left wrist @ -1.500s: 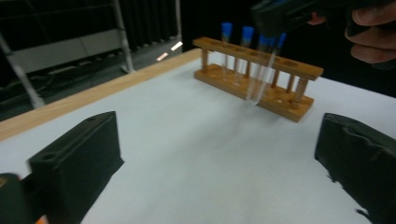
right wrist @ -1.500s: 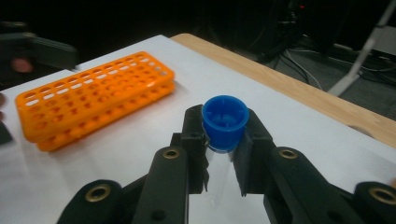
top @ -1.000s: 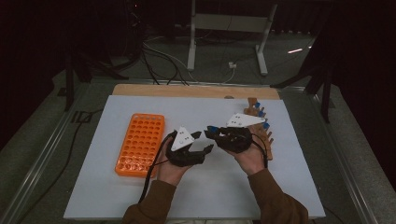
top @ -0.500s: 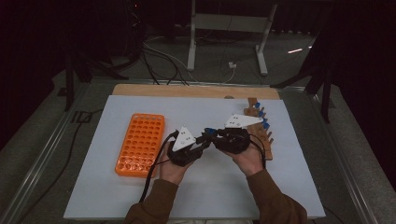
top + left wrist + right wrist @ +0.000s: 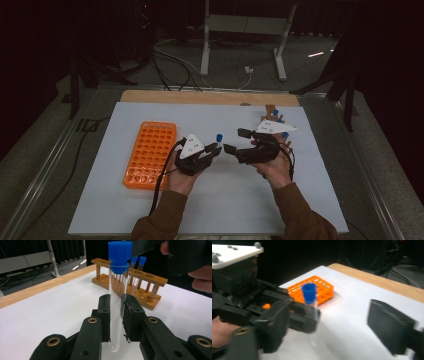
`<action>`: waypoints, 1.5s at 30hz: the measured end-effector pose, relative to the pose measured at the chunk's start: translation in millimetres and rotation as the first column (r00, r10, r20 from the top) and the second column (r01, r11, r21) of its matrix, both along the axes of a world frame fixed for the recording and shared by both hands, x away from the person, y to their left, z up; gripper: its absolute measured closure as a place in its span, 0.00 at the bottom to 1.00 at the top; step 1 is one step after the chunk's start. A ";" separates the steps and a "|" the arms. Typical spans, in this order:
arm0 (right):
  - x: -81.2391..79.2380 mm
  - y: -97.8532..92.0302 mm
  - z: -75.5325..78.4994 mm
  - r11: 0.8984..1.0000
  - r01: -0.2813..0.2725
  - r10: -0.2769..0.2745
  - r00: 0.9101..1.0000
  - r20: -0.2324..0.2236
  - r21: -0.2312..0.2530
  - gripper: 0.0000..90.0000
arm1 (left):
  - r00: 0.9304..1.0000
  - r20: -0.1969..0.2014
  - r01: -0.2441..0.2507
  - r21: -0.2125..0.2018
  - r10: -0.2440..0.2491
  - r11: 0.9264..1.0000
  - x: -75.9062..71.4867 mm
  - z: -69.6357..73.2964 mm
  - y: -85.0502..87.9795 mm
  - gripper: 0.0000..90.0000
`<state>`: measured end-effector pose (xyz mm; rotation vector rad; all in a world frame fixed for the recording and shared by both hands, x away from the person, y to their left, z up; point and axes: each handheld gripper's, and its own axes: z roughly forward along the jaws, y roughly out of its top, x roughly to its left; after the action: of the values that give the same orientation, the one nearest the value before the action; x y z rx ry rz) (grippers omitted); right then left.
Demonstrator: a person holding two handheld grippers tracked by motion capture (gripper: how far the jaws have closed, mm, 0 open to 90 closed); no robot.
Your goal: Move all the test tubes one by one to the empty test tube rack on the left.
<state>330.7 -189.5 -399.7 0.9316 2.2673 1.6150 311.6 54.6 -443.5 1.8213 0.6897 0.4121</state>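
Left gripper I have clamped on the upright blue-capped tube; right gripper has just been opening, jaws apart, nothing between them

The test tube is clear glass with a bright blue cap. The left gripper that clamps it is matte black, with brass-coloured rivets along its linkage and a white three-cornered plate on top. The right gripper is black too, with the same white plate. The plastic tube rack is vivid orange, patterned with a regular grid of round holes. The wooden rack is honey-brown, and the tubes standing in it carry blue caps. The tabletop is pale bluish white, with a light wood strip along its far edge. The person's sleeves are brown.
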 end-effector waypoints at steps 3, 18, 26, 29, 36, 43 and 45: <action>-0.5 -9.7 -3.2 1.000 0.022 -0.022 1.000 0.007 0.000 0.08 | 1.000 0.001 -0.011 -0.010 0.011 1.000 -0.2 1.0 6.2 0.87; -11.2 -50.3 -22.0 0.990 0.125 -0.122 0.991 0.055 -0.061 0.01 | 0.997 -0.009 -0.080 -0.036 0.079 0.996 -10.2 -0.2 47.2 0.87; -18.7 -68.4 -26.1 0.984 0.166 -0.161 0.984 0.074 -0.064 0.01 | 0.994 -0.006 -0.109 -0.040 0.109 0.993 -18.5 -1.6 68.6 0.87; -21.8 -74.5 -27.8 0.983 0.176 -0.171 0.982 0.074 -0.054 0.01 | 0.992 -0.007 -0.123 -0.040 0.122 0.992 -22.2 -3.1 77.1 0.87; -26.6 -85.4 -31.9 0.980 0.194 -0.191 0.979 0.065 -0.042 0.01 | 0.988 -0.009 -0.156 -0.030 0.156 0.987 -31.0 -6.3 96.8 0.87; -27.5 -92.2 -32.6 0.977 0.210 -0.208 0.976 0.065 -0.034 0.01 | 0.986 -0.019 -0.167 -0.025 0.166 0.986 -39.8 -10.8 115.6 0.87; -27.9 -93.6 -32.8 0.977 0.213 -0.211 0.975 0.063 -0.030 0.01 | 0.986 -0.025 -0.167 -0.021 0.167 0.986 -43.0 -12.7 121.2 0.87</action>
<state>302.8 -283.1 -432.5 1.0620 2.0711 1.4853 268.6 175.8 -456.2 1.7552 0.8634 0.4924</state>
